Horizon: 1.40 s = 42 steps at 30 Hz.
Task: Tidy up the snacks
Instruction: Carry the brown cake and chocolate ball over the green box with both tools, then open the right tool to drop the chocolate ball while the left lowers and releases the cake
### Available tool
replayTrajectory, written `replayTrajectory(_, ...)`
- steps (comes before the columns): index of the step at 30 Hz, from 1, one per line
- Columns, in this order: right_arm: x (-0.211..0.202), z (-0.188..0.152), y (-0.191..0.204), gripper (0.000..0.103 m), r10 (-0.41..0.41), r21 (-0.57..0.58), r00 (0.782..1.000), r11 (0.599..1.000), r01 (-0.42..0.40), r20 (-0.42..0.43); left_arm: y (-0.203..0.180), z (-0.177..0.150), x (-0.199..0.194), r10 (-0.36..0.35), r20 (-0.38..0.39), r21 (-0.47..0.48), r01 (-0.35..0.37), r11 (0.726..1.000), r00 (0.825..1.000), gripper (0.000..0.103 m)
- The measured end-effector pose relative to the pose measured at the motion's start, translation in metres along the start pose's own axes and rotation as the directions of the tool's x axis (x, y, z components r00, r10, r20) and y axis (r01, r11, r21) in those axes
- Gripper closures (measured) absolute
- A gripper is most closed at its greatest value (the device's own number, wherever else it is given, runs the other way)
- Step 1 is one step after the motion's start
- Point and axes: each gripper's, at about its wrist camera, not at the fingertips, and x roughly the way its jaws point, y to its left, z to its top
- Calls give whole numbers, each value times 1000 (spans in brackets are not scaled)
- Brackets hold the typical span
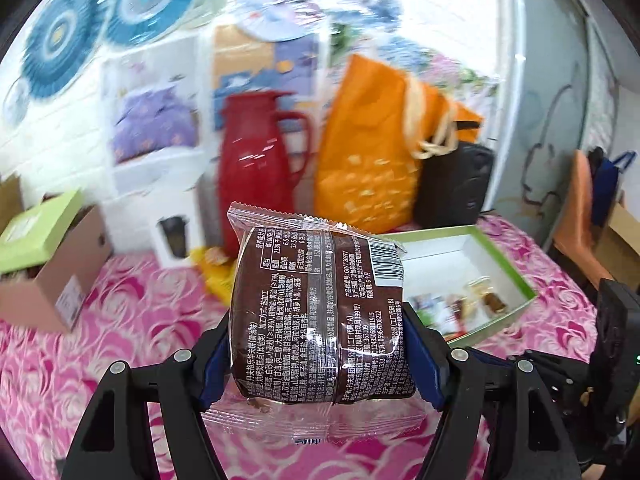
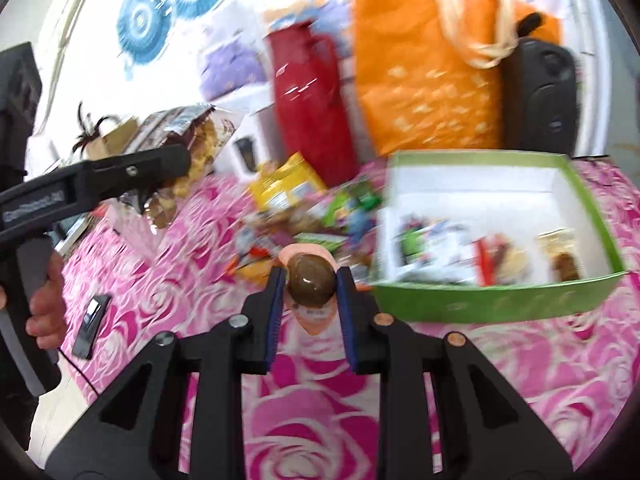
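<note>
My left gripper [image 1: 320,344] is shut on a brown cake packet [image 1: 316,312] in clear wrap, held upright above the pink rose tablecloth. My right gripper [image 2: 311,280] is shut on a brown braised egg in a pink-edged wrap [image 2: 311,282], held above the cloth just left of the green-rimmed white box [image 2: 496,304]. That box holds several small snacks and also shows in the left wrist view [image 1: 516,268], to the right of the cake packet. A pile of loose snacks [image 2: 304,216] lies beyond the egg. The left gripper's body with its packet [image 2: 96,184] shows at the left of the right wrist view.
At the back stand a red thermos jug [image 1: 256,168], an orange bag [image 1: 368,152] and a black speaker [image 1: 456,188]. A cardboard box with a green lid [image 1: 44,264] sits at left. A yellow packet [image 2: 286,186] lies by the jug. A black phone-like device [image 2: 91,325] lies at the table's left edge.
</note>
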Motion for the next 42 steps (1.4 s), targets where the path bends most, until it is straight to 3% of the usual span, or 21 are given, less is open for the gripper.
replayTrajectory(7, -14, 9, -62, 75, -123, 74, 992, 990, 120, 34, -65, 17, 38, -71, -37, 81, 74, 994, 997, 28)
replayTrajectory(11, -12, 11, -93, 75, -198, 90, 980, 977, 195, 26, -88, 20, 70, -71, -74, 96, 78, 992, 995, 28)
replayTrajectory(20, 14, 17, -135, 75, -237, 105, 971, 966, 237, -13, -100, 16, 111, -43, -108, 93, 53, 994, 993, 26)
replayTrajectory(22, 19, 17, -137, 75, -243, 92, 970, 965, 244, -18, -100, 14, 117, -17, -111, 89, 27, 996, 994, 16)
replayTrajectory(24, 23, 16, -137, 65, -258, 59, 966, 964, 257, -5, -98, 15, 122, 3, -124, 73, 6, 997, 992, 8)
replayTrajectory(26, 25, 15, -136, 14, -275, 32, 961, 961, 275, 9, -96, 15, 122, 12, -116, 64, -4, 998, 993, 4)
replayTrajectory(35, 22, 14, -130, 3, -288, 3, 957, 958, 288, 29, -94, 15, 112, 25, -89, 81, -17, 997, 996, 2)
replayTrajectory(42, 9, 18, -115, 2, -282, -10, 958, 959, 283, 52, -90, 17, 86, 20, -52, 82, -16, 997, 998, 2)
